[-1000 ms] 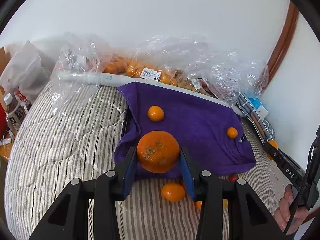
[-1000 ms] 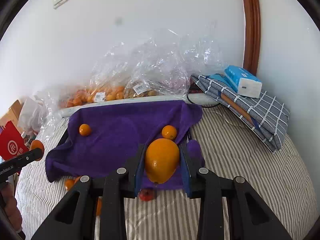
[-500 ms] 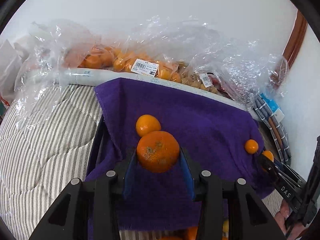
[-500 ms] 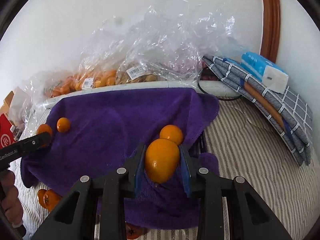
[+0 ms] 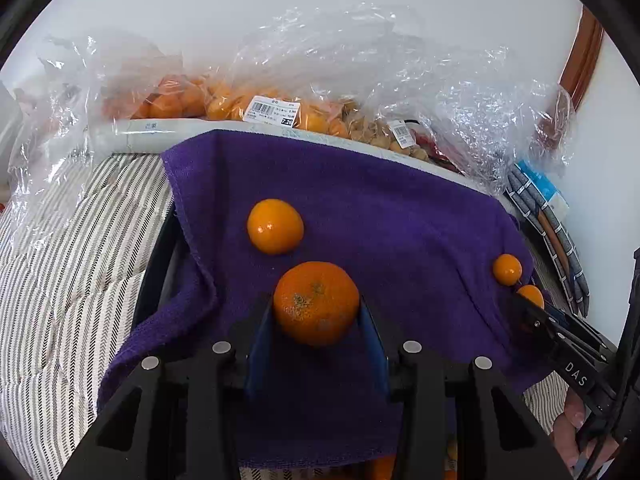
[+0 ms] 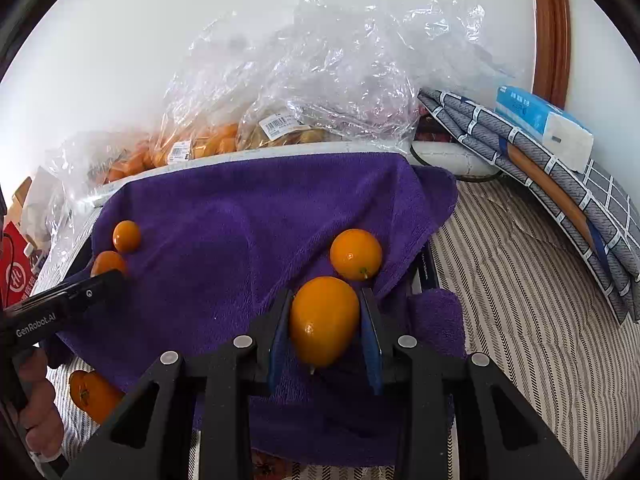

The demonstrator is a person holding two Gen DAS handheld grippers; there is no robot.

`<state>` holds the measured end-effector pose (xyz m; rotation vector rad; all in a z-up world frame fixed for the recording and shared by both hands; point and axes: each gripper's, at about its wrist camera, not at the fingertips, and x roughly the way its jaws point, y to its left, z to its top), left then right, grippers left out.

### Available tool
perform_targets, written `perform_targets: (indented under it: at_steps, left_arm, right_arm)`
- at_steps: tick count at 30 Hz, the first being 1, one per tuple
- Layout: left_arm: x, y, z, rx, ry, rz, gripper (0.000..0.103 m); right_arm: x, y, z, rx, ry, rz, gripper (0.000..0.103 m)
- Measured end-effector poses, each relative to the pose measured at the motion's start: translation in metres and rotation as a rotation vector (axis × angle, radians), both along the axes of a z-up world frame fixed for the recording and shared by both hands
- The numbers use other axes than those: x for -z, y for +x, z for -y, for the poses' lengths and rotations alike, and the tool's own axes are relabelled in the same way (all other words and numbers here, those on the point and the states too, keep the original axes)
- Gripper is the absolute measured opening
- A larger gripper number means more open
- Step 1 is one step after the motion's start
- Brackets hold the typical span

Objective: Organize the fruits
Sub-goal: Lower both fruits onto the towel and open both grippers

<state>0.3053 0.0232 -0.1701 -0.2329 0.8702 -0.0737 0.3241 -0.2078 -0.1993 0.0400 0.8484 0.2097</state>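
Note:
A purple towel [image 5: 380, 208] is draped over a dark tray on the striped bed. My left gripper [image 5: 316, 306] is shut on a rough-skinned orange [image 5: 316, 312], held just above the towel's near part. A smooth orange [image 5: 275, 226] lies on the towel right behind it. My right gripper [image 6: 325, 300] is shut on an oval yellow-orange fruit [image 6: 324, 328] over the towel's [image 6: 240, 220] right side, close in front of a round fruit [image 6: 355, 254]. A small orange [image 6: 126, 235] rests at the towel's far left, beside the left gripper's tip.
Clear plastic bags of oranges [image 5: 260, 108] and nuts line the wall behind the towel. A folded checked cloth [image 6: 560, 184] with a tissue pack [image 6: 540, 124] lies at the right. One orange fruit [image 6: 94, 394] sits on the striped bedding [image 6: 520, 300] by the towel's near left corner.
Both grippers came forward and down over the purple towel, each still holding its fruit. The loose fruits on the bedding in front of the towel dropped out of the left view.

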Motion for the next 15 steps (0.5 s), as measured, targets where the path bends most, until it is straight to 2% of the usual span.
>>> perform_targets:
  at_steps: [5, 7, 8, 10, 13, 15]
  left_arm:
    - [0.002, 0.002, 0.001, 0.004, -0.002, -0.019, 0.04]
    - [0.002, 0.002, 0.001, 0.007, -0.006, -0.009, 0.044]
    - [0.001, 0.001, 0.001, 0.005, -0.005, 0.001, 0.048]
    - [-0.001, -0.001, 0.001, -0.001, 0.008, 0.026, 0.049]
    - [-0.003, -0.003, 0.0, -0.008, 0.016, 0.049, 0.05]
    - [-0.003, -0.003, -0.001, -0.021, 0.016, 0.047, 0.05]
  right_arm:
    - [0.004, 0.001, 0.0, -0.005, -0.009, -0.013, 0.033]
    - [0.003, 0.0, -0.001, -0.005, -0.019, -0.002, 0.035]
    - [0.001, -0.002, -0.002, -0.008, -0.024, 0.008, 0.037]
    - [-0.003, -0.005, -0.003, -0.011, -0.033, 0.032, 0.051]
    - [-0.009, -0.011, -0.003, -0.02, -0.03, 0.074, 0.058]
    - [-0.011, -0.013, -0.002, -0.02, -0.022, 0.096, 0.059]
